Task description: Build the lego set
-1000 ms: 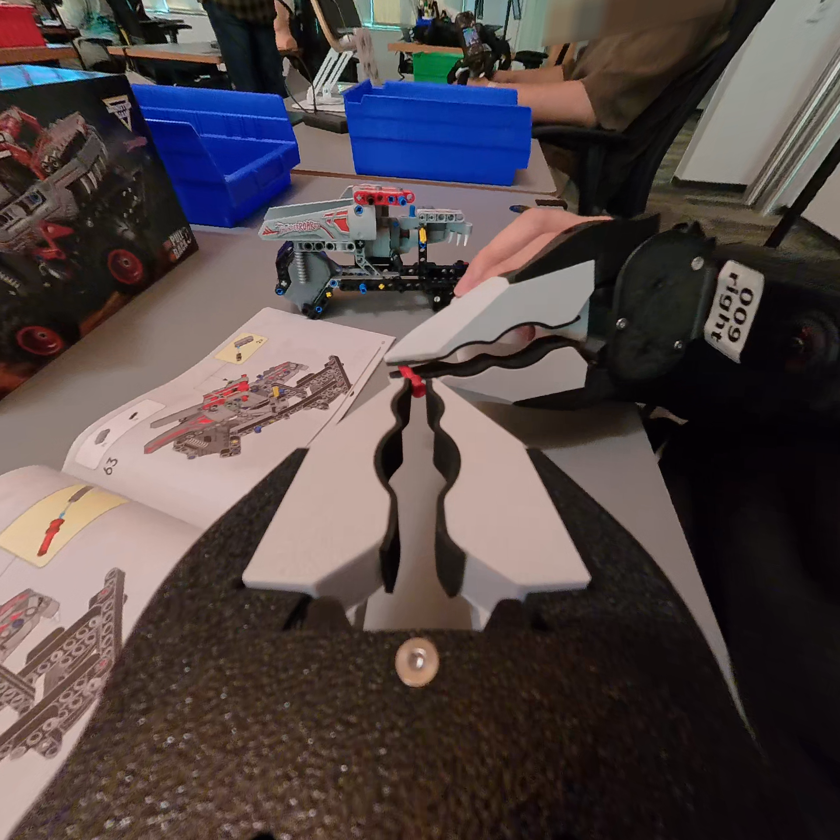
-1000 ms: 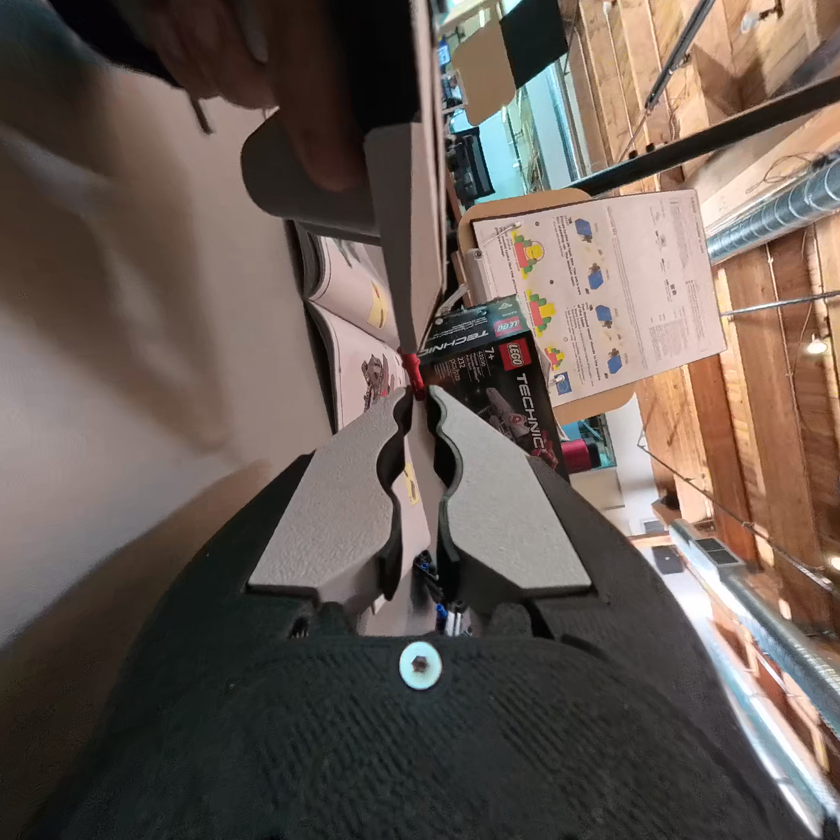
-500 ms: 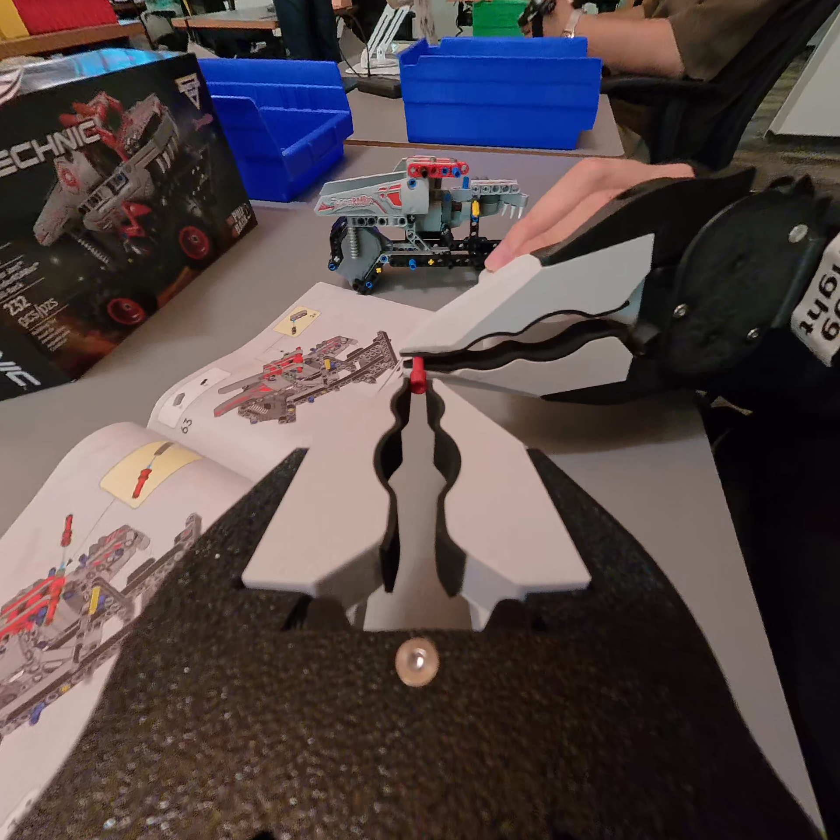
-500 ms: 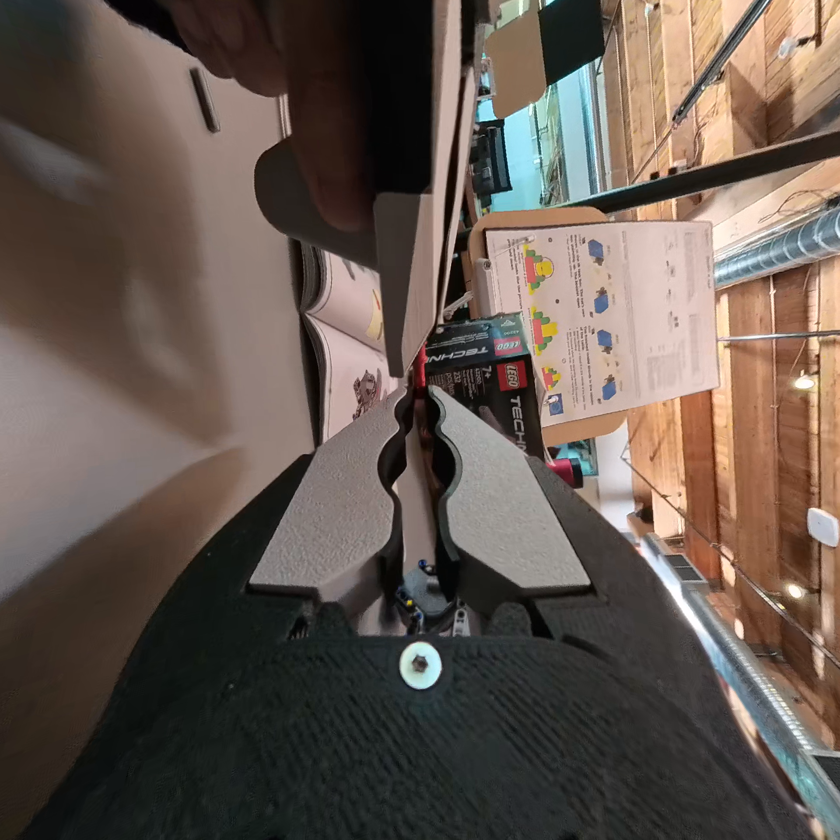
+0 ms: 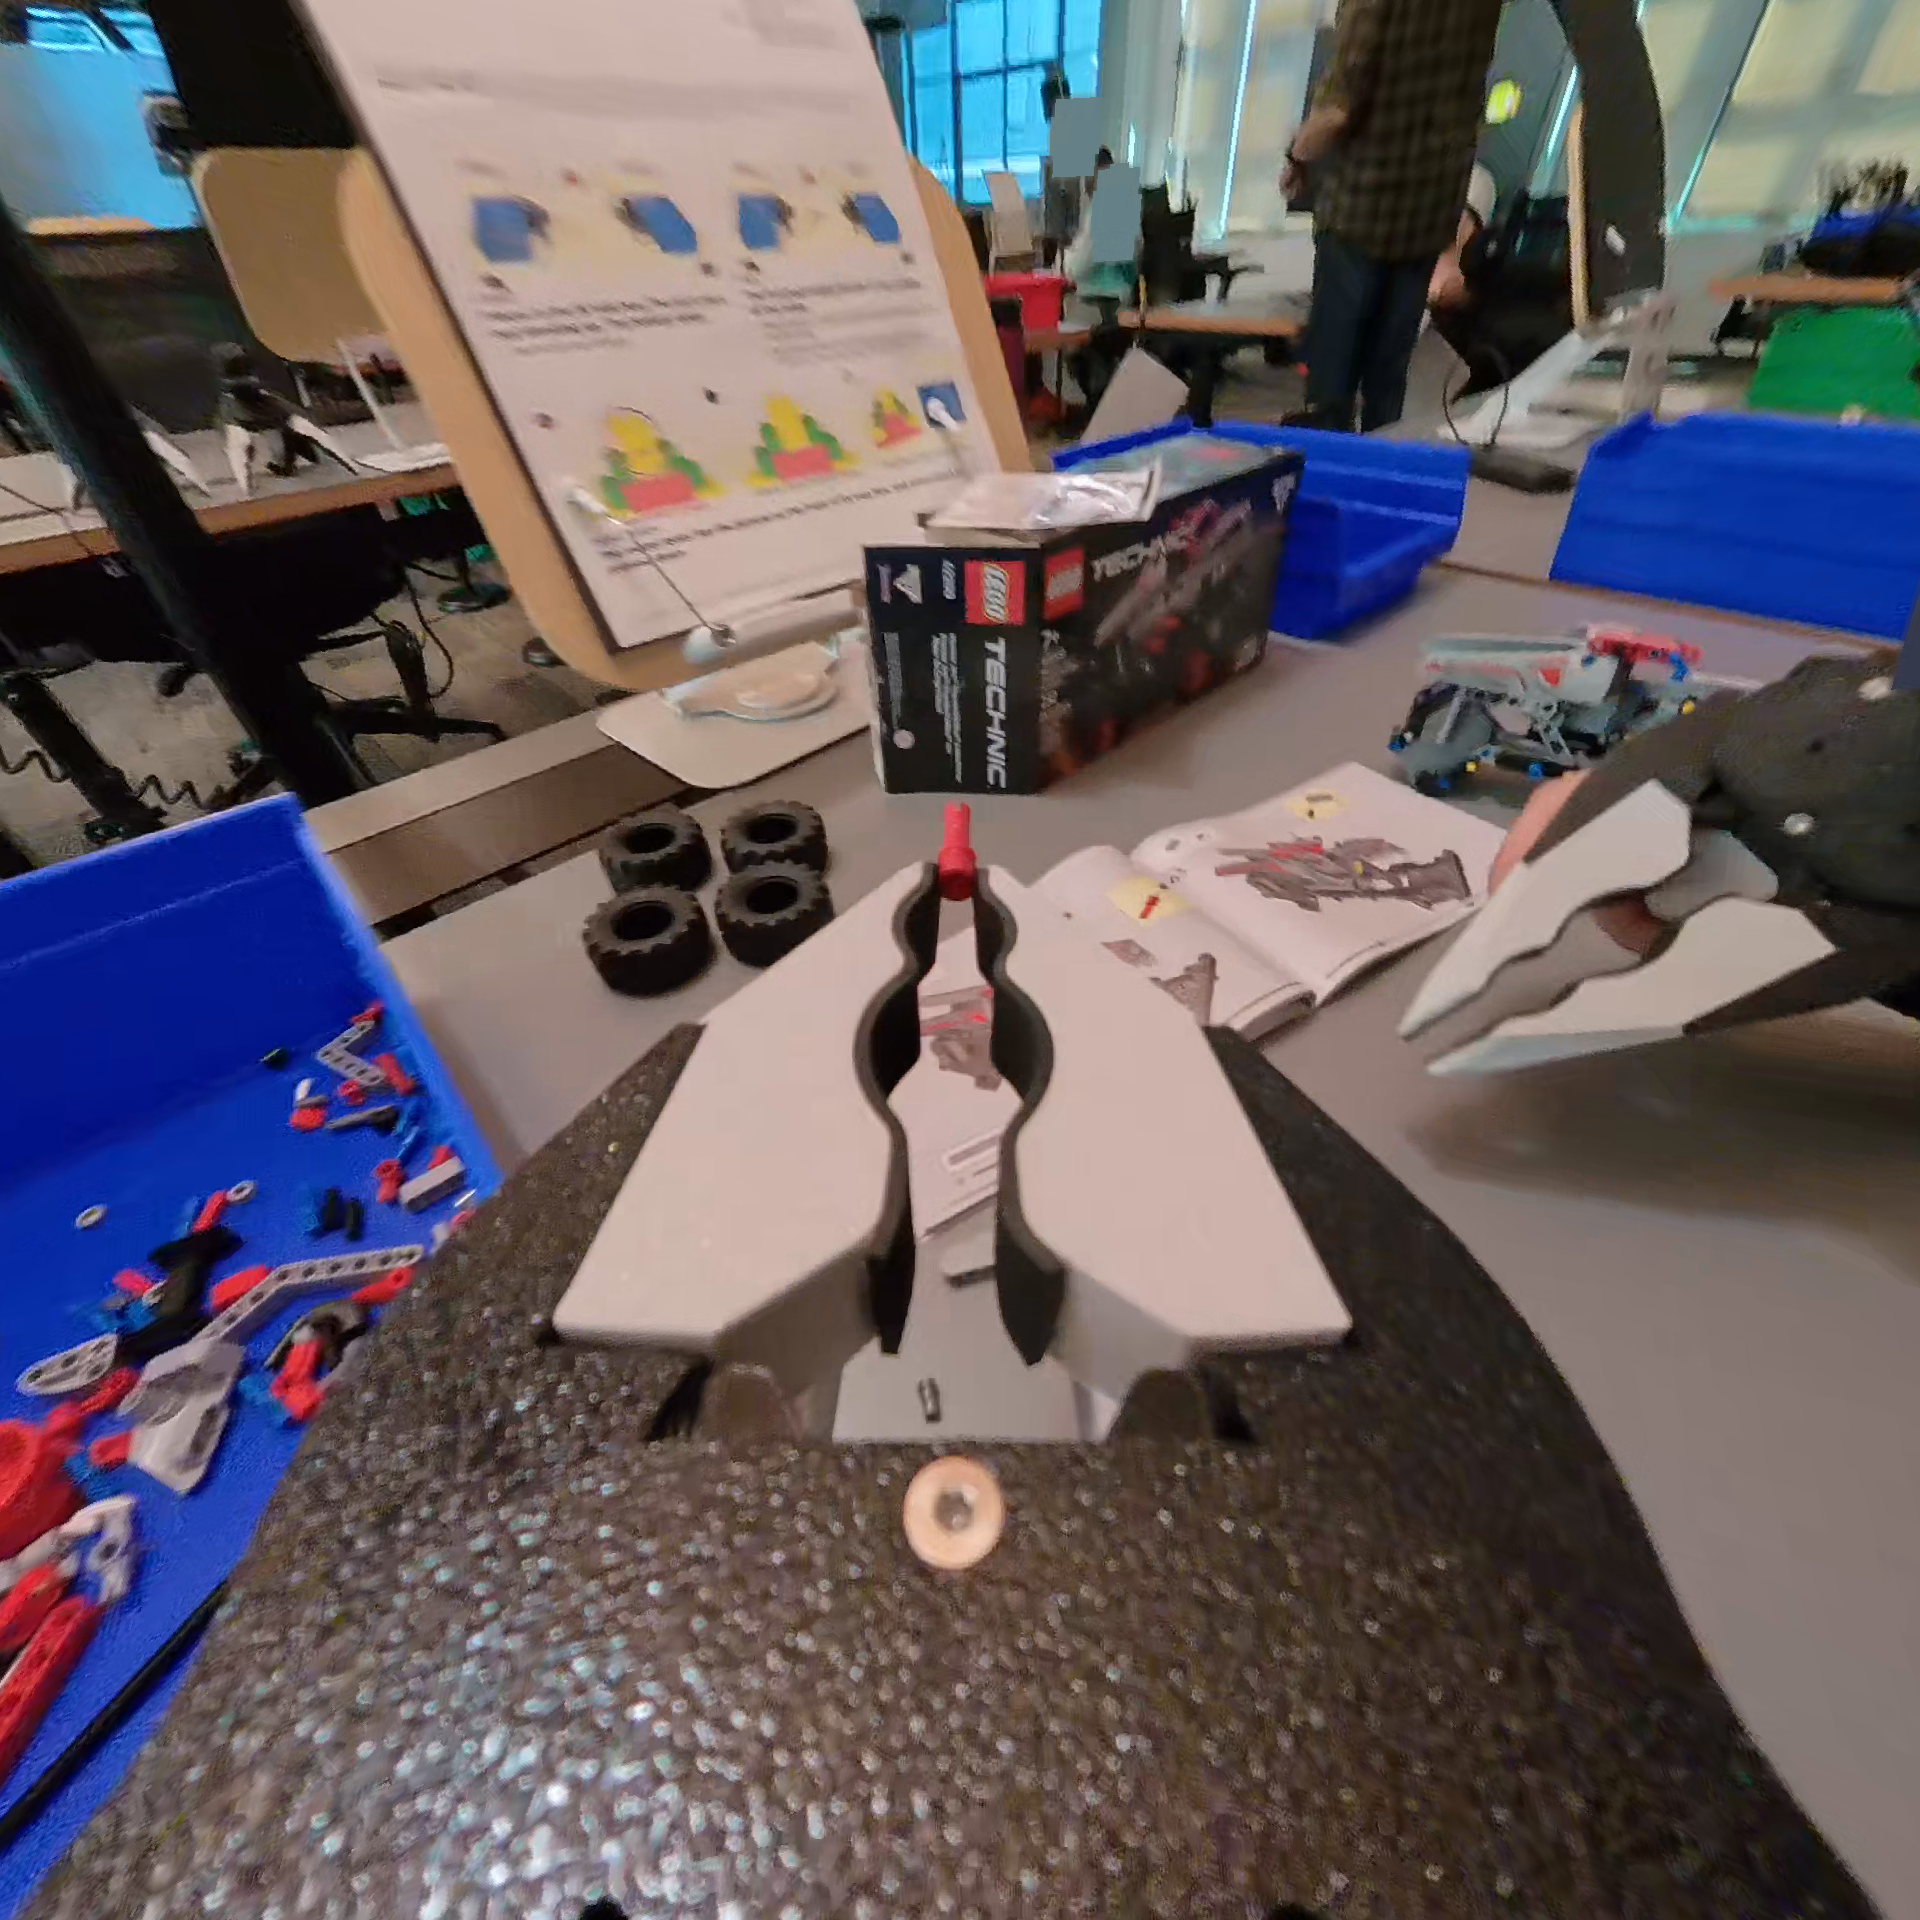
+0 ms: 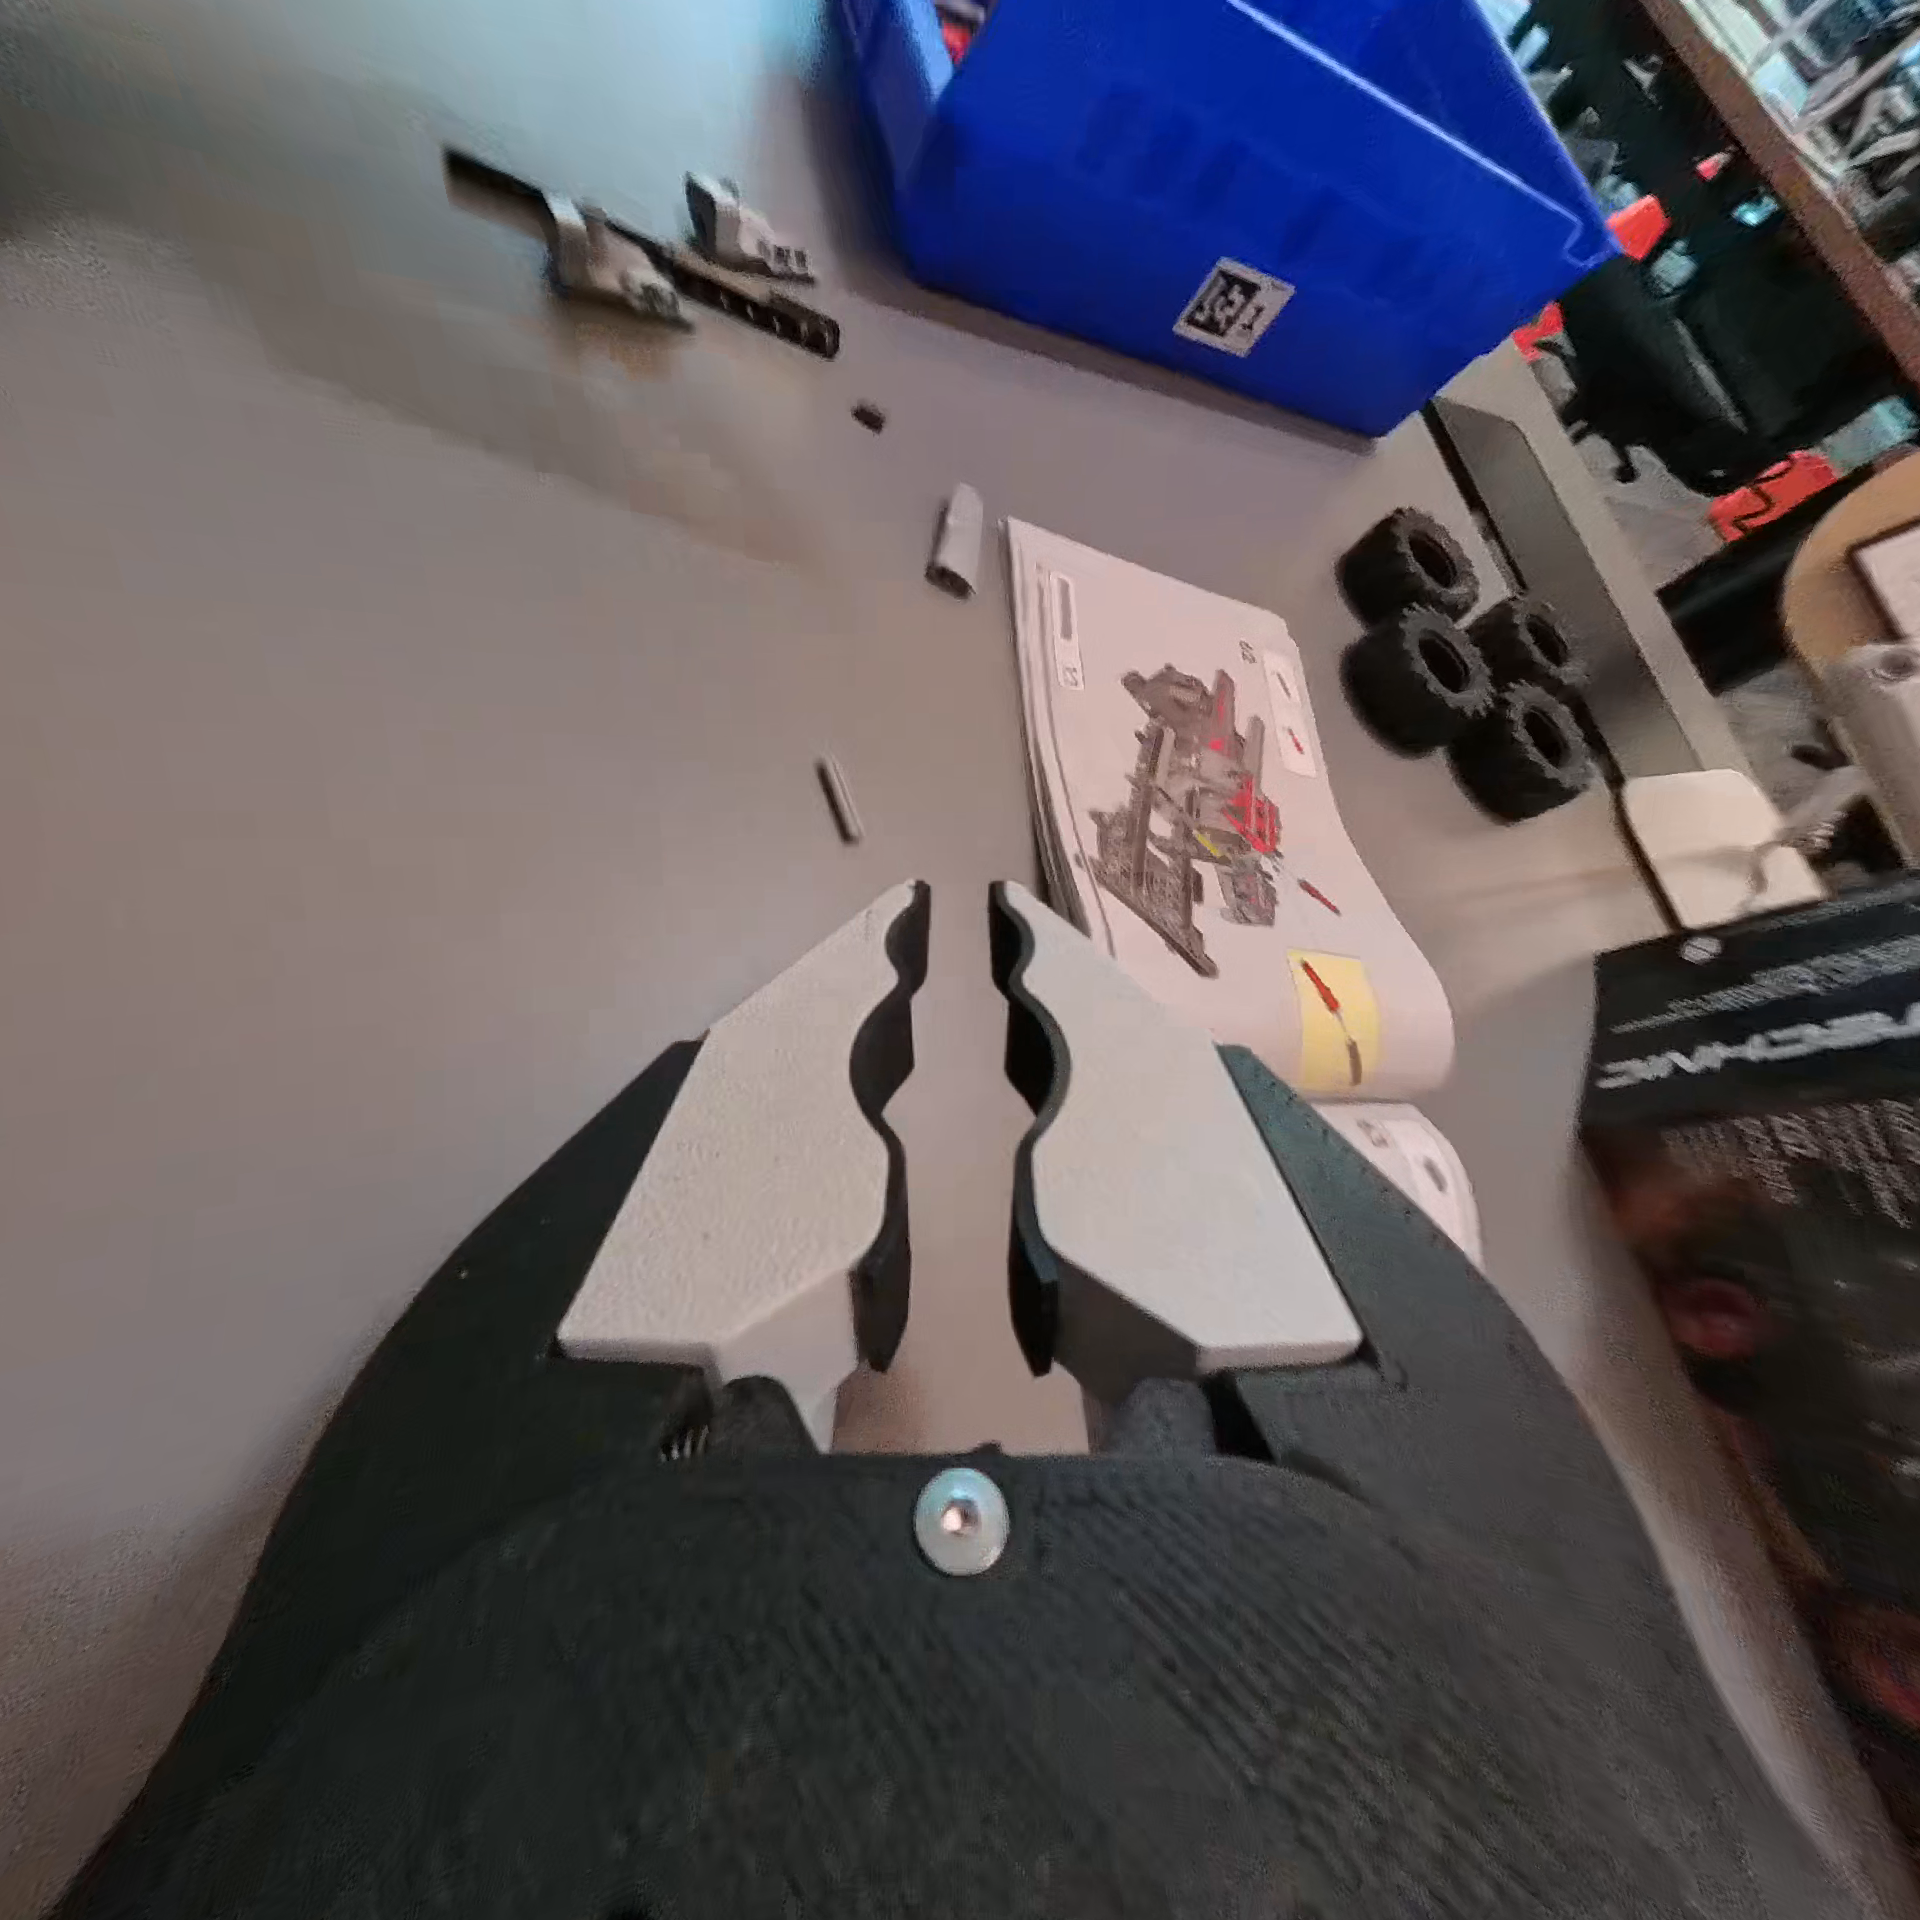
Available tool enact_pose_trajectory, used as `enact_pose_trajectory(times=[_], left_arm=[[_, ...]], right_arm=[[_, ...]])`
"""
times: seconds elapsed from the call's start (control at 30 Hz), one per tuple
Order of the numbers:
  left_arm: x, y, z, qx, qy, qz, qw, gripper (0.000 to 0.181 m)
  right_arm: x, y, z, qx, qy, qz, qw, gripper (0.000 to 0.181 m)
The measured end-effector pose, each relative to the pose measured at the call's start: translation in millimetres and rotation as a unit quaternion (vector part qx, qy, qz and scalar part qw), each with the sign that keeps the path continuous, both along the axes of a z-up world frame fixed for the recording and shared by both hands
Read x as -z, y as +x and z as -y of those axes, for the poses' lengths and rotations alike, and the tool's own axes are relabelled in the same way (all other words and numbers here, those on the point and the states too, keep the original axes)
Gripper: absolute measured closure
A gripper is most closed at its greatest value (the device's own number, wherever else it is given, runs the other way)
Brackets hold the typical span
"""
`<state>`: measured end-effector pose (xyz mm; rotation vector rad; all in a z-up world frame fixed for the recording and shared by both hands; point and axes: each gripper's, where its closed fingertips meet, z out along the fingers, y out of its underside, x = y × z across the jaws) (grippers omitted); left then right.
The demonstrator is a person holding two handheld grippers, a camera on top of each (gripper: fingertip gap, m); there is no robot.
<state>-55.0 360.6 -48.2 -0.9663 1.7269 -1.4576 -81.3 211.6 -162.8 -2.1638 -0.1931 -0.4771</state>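
My left gripper (image 5: 954, 883) is shut on a small red pin (image 5: 954, 847) that sticks up out of its tips, held above the table. My right gripper (image 6: 956, 899) is slightly open and empty, pointing down over the grey table beside the open instruction booklet (image 6: 1195, 790). It also shows at the right of the left wrist view (image 5: 1455, 1029), apart from the pin. The partly built grey and red truck (image 5: 1548, 707) stands at the far right, behind the booklet (image 5: 1299, 904).
Four black tyres (image 5: 707, 894) sit near the set's dark box (image 5: 1070, 644). A blue bin of loose parts (image 5: 208, 1195) is at the left. A grey sub-assembly (image 6: 675, 260), a grey piece (image 6: 956, 540) and a grey axle (image 6: 840, 798) lie on the table. A picture board (image 5: 665, 312) stands behind. The left gripper's tips are roughly 20 centimeters from the right gripper's. From either gripper's tips it is about 15 centimeters to the grey piece (image 6: 956, 540).
The two grippers met tip to tip at the red pin. The right gripper has since opened, pulled away and turned down to the table. The left has swung left, still holding the pin.
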Motion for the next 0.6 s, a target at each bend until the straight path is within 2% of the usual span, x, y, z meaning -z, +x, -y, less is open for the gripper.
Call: enact_pose_trajectory(times=[0.03, 0.1, 0.2, 0.33, 0.5, 0.6], left_arm=[[-3, -2, -6, -0.002, -0.01, 0.005, 1.0, 0.178], [-4, -2, -9, 0.0, -0.022, 0.01, 1.0, 0.178], [5, 1, -4, 0.008, -0.007, -0.002, 1.0, 0.177], [12, 2, 4, 0.022, 0.008, -0.012, 1.0, 0.177], [13, 3, 3, 0.025, 0.001, -0.014, 1.0, 0.177], [14, 4, 4, 0.028, -0.004, -0.016, 0.999, 0.178]], right_arm=[[2, -6, -5, -0.017, -0.003, -0.024, 1.0, 0.175], [14, -19, -15, -0.052, -0.036, -0.081, 0.995, 0.166], [28, -7, -31, -0.04, -0.055, -0.102, 0.992, 0.164], [43, -9, -42, -0.056, -0.069, -0.169, 0.982, 0.162], [49, -14, -51, -0.073, -0.066, -0.176, 0.979, 0.163], [50, -19, -55, -0.087, -0.065, -0.179, 0.978, 0.178]])
